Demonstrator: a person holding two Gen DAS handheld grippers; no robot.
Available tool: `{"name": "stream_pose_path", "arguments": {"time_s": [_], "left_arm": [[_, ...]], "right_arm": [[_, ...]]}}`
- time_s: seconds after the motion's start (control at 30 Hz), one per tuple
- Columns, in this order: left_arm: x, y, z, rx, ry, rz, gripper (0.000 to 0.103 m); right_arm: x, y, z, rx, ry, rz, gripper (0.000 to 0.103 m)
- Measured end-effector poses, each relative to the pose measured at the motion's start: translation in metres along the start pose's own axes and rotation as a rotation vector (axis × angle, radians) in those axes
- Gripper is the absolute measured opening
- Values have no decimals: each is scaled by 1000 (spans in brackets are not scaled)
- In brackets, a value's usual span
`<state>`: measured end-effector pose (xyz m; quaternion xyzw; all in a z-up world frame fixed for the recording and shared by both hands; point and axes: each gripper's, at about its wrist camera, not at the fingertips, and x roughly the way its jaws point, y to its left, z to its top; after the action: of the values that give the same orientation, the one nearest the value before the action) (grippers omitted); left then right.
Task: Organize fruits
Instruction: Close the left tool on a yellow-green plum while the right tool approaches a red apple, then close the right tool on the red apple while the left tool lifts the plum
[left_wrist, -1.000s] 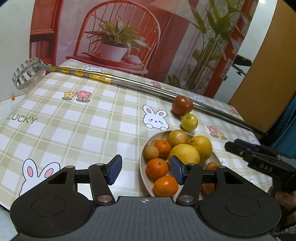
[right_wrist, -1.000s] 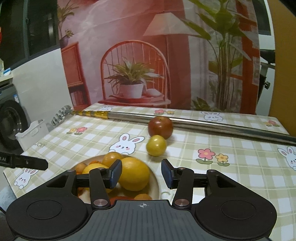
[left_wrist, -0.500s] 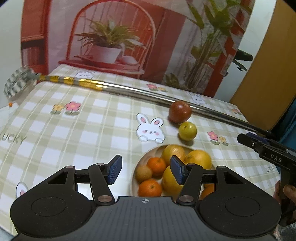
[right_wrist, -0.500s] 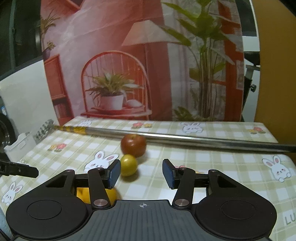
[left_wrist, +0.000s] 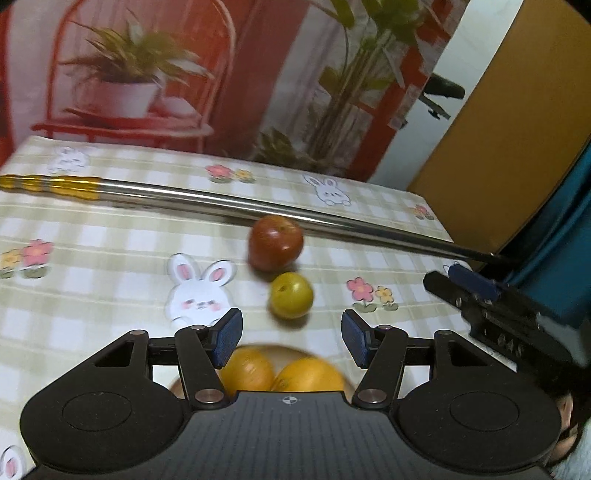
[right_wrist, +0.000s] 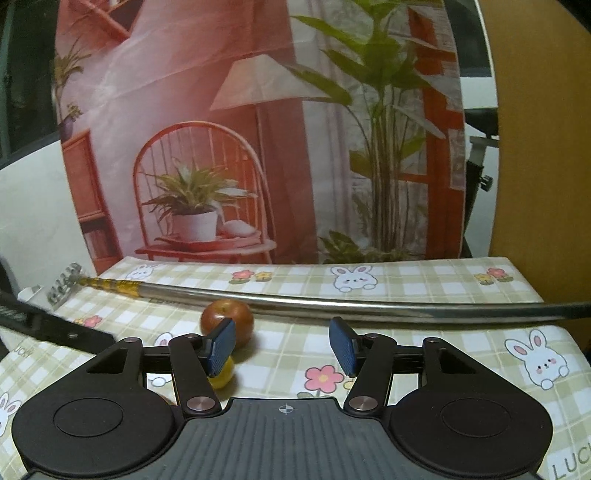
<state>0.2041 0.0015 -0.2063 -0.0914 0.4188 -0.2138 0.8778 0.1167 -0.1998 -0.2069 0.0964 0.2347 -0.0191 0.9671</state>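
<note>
My left gripper (left_wrist: 291, 338) has its jaws wide and empty, the yellow plum (left_wrist: 291, 295) just ahead between them, the red apple (left_wrist: 275, 243) beyond; both are off the fruit plate (left_wrist: 258, 347) below. My right gripper (right_wrist: 282, 339) also has its jaws wide and empty.

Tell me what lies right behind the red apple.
Behind the red apple lies a long metal pole across the checked tablecloth. Whether they touch is unclear; the apple hides that stretch.

Plate (left_wrist: 258, 347) mostly behind tongs (left_wrist: 291, 341)
</note>
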Motion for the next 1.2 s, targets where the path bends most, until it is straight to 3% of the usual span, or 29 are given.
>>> {"name": "stream_pose_path", "arguments": {"time_s": [0.27,0.5,0.73,0.83,1.2], "left_arm": [[80,-12,17,-14,111,14,62],[117,2,29,-132,162,9,61],[131,2,30,-134,188,28,60],[136,0,29,-116,194,39,50],[112,8,21,-94,157,33,50]], "right_arm": [[4,-22,-12,52,19,-21,53],[8,-38,-21,96,35,-33,53],[9,-41,-24,110,41,-33,53],[10,-40,-24,112,46,-33,53],[11,-39,-21,121,55,-22,53]]}}
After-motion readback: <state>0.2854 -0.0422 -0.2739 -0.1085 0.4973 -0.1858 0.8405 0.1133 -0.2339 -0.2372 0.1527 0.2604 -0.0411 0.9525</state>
